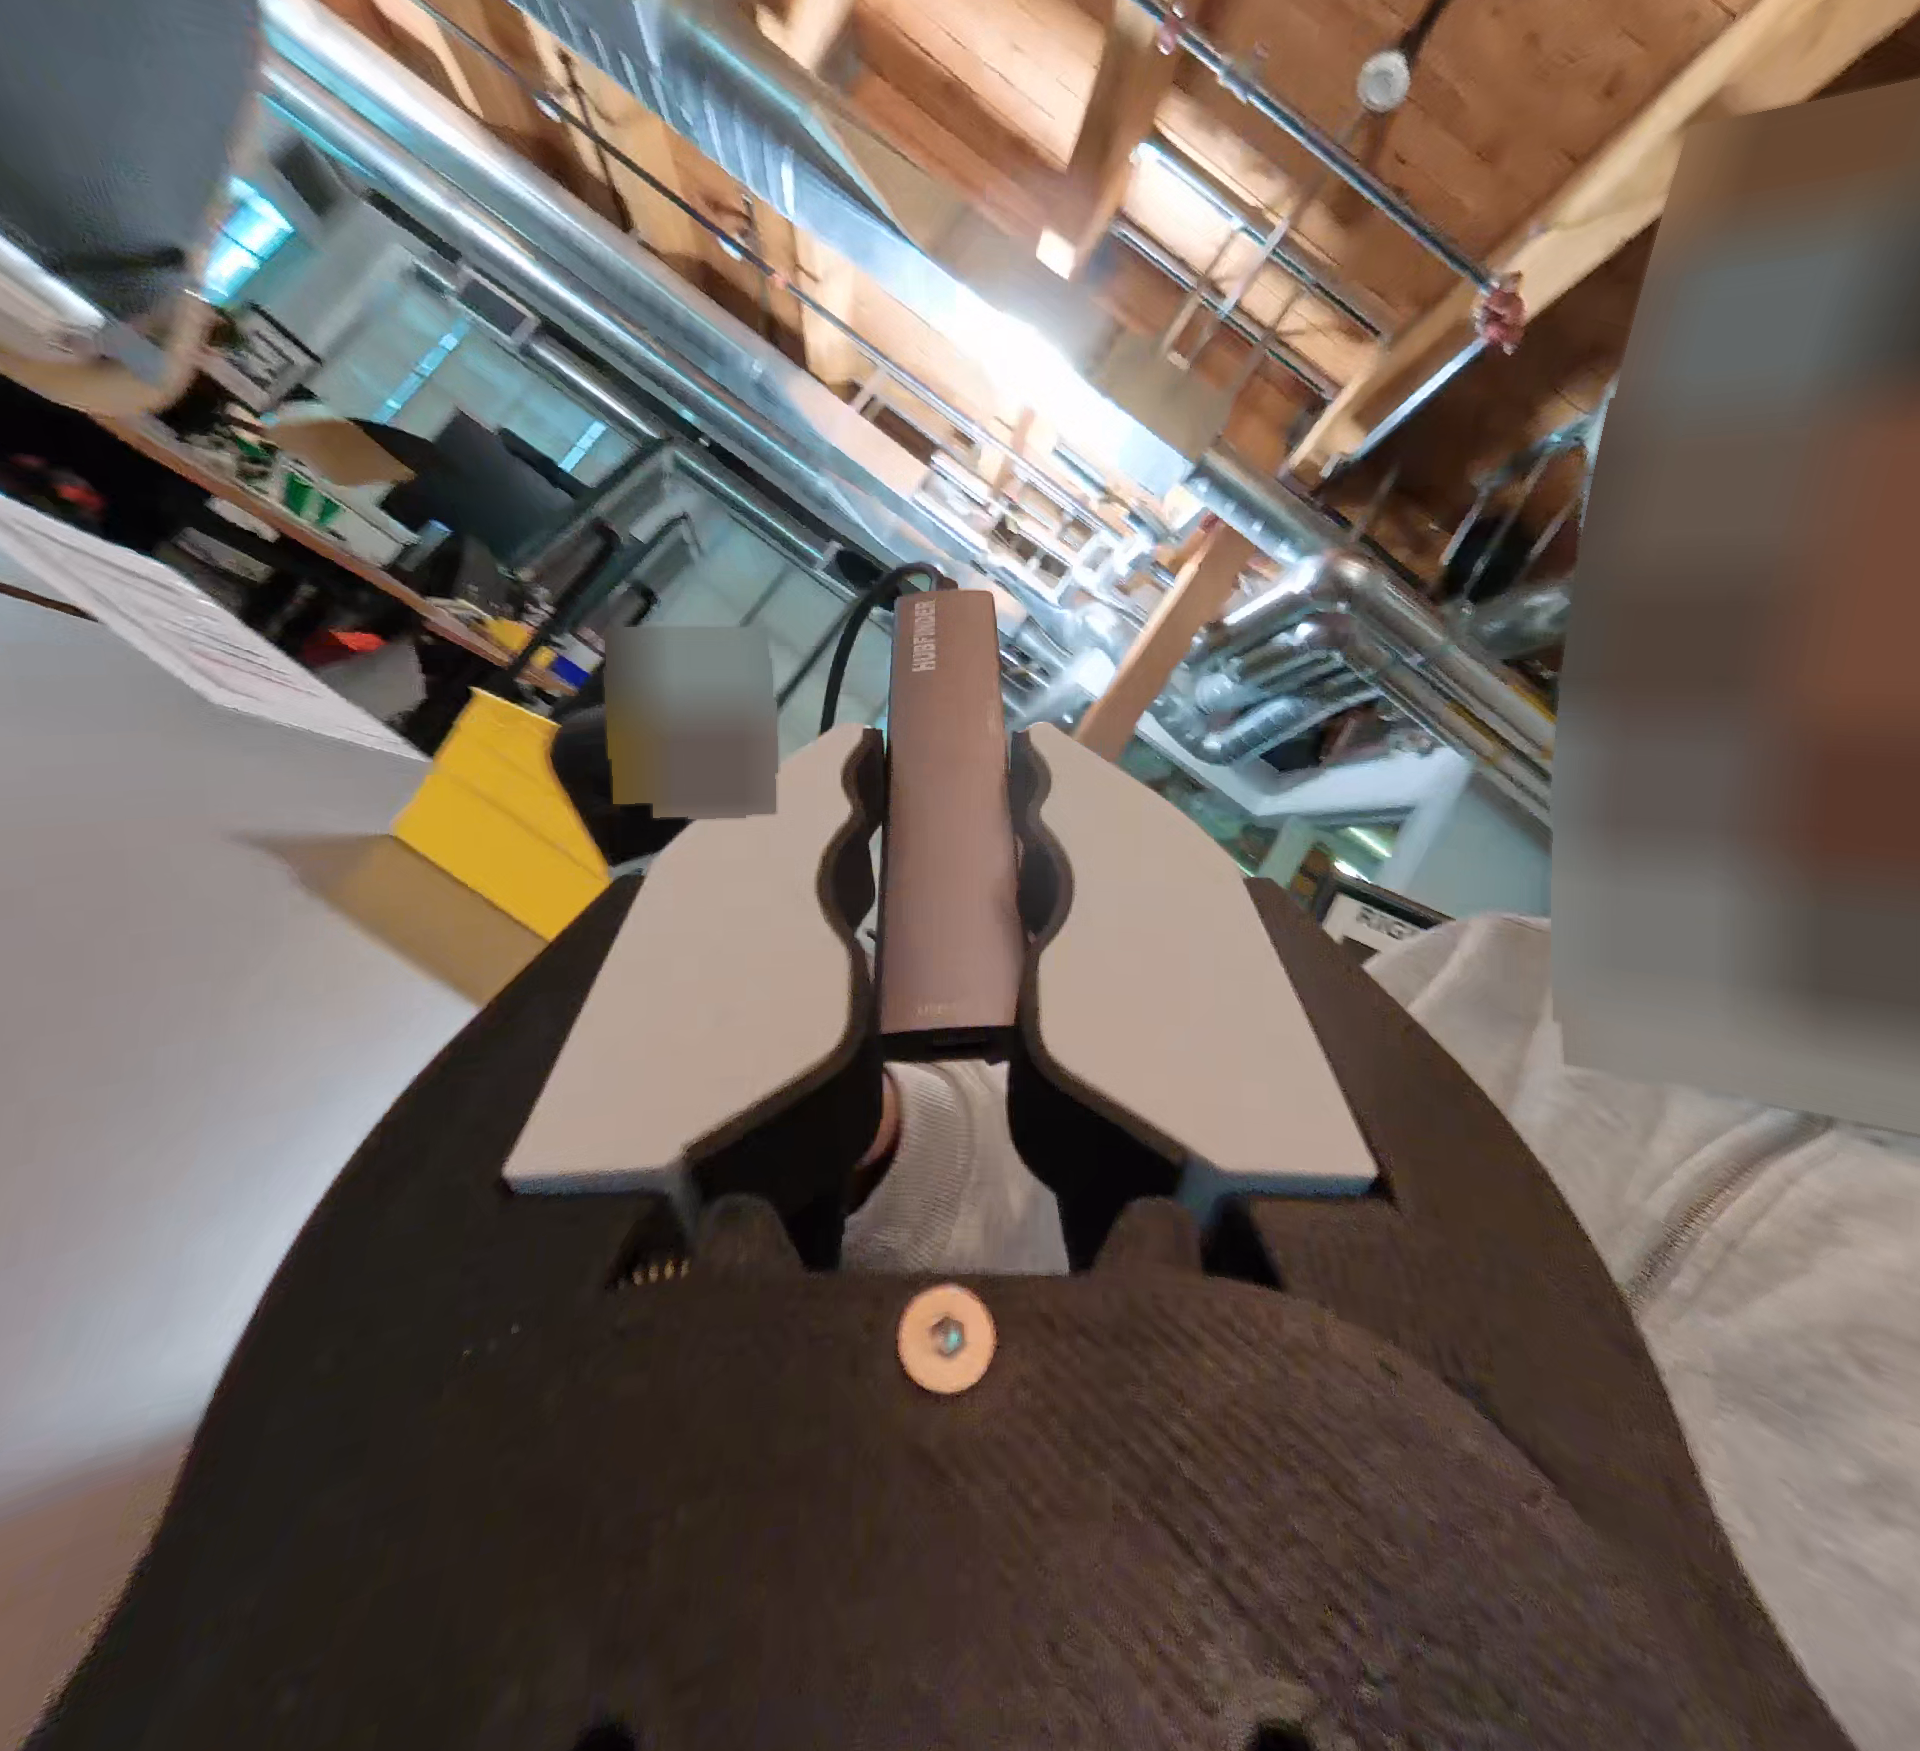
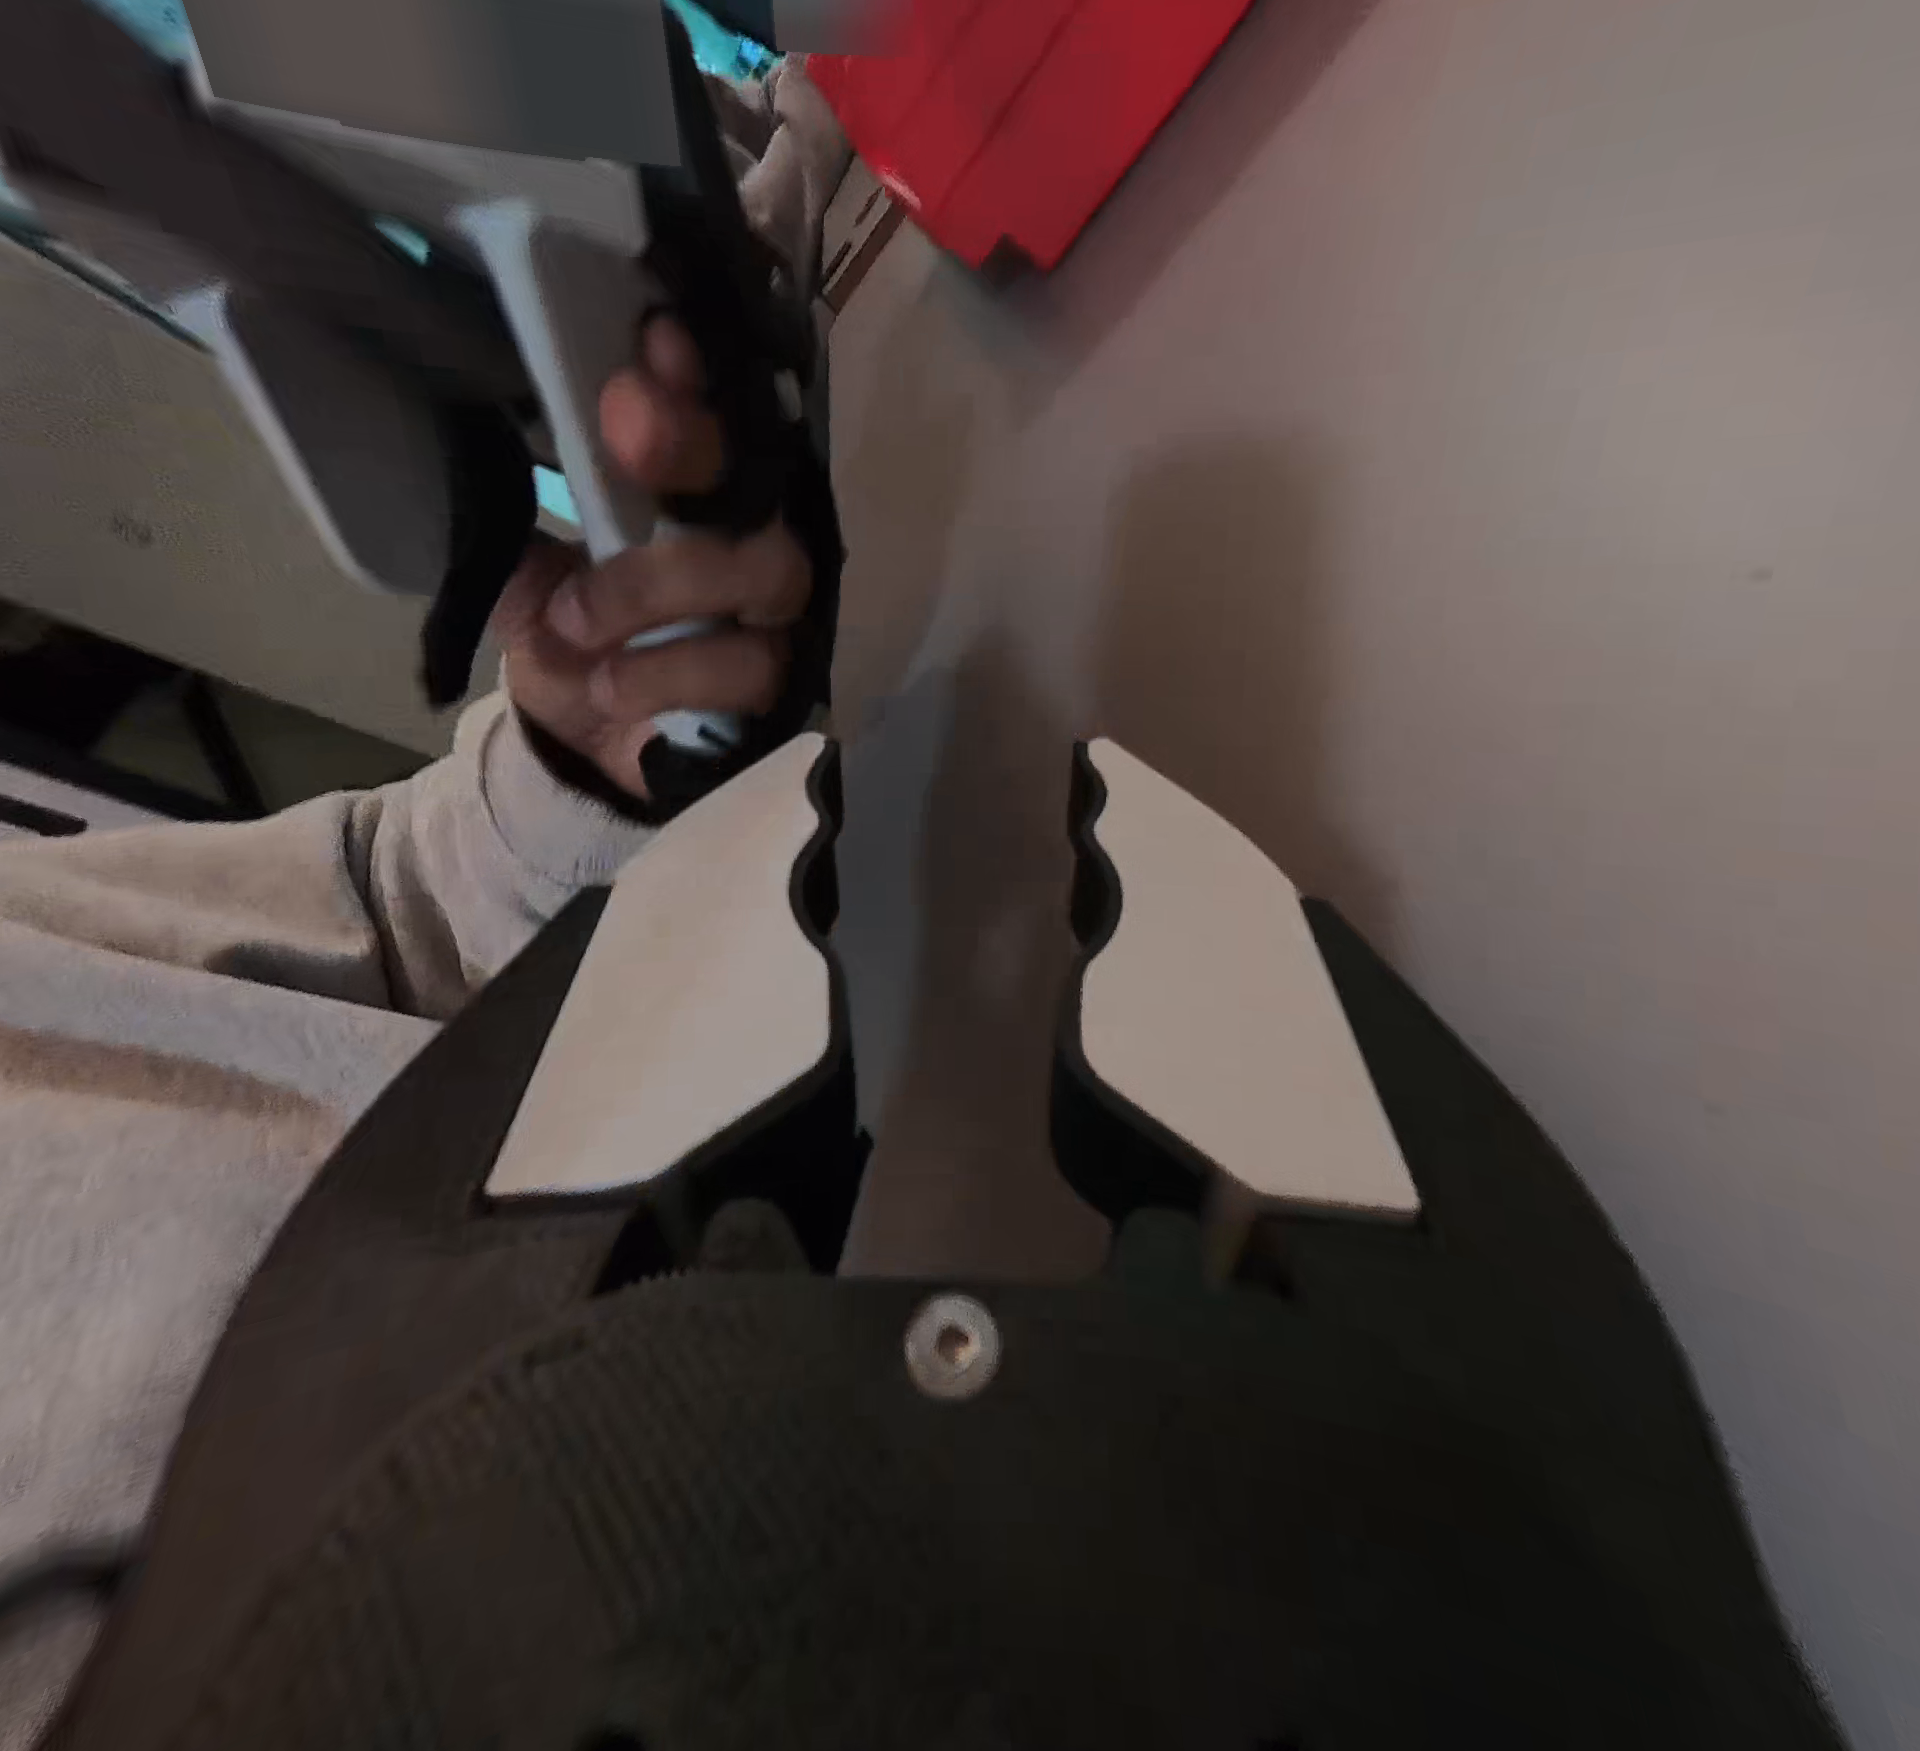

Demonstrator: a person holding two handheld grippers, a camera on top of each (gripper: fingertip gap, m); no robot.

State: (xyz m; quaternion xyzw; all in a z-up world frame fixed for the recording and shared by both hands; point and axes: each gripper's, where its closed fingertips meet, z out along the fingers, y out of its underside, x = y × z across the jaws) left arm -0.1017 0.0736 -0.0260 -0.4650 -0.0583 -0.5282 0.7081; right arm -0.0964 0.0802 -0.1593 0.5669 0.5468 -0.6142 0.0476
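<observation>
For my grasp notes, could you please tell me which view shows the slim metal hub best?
The left wrist view: the slim metal hub stands sharp and centred, clamped in the left claw. The right wrist view is motion-blurred, and the hub cannot be made out there.

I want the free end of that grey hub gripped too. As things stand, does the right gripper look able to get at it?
Probably not right away. The right gripper is open and empty but points at the bare table; the grey hub, clamped in the left gripper, is out of its view. It would need turning first.

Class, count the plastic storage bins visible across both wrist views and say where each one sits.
2. A yellow bin sits left of the left gripper's fingers; a red bin lies at the top of the right wrist view. Others may be hidden.
</observation>
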